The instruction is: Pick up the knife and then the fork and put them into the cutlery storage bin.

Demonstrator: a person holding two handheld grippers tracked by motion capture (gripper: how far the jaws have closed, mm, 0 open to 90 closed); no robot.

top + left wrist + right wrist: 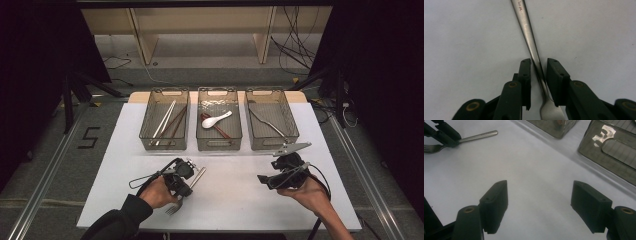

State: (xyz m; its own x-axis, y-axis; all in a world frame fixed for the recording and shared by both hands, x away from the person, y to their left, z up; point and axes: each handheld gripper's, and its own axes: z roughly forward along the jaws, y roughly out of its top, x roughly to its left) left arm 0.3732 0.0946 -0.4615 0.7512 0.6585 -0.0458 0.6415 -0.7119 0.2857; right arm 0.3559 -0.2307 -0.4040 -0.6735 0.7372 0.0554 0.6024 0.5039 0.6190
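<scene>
Fork point(534, 53) lying at lower centre of the white table point(240, 195), its neck between my left gripper point(539, 62) pads, a sliver short of pinching; I should squeeze square, then lift level. My right gripper point(539, 195) hangs spread, empty

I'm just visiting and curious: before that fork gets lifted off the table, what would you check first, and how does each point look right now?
1. Fork lies between the left gripper jaws: ok.
2. Pads clamped on the handle: not ok, a slim gap shows on each side.
3. Grip placed at the fork's neck, near the tines: ok.
4. Right gripper open, holding nothing, away from the fork: ok.
5. Right-hand bin, already holding a metal utensil, has room: ok.
6. Whether that utensil is a fork: cannot tell.
</scene>
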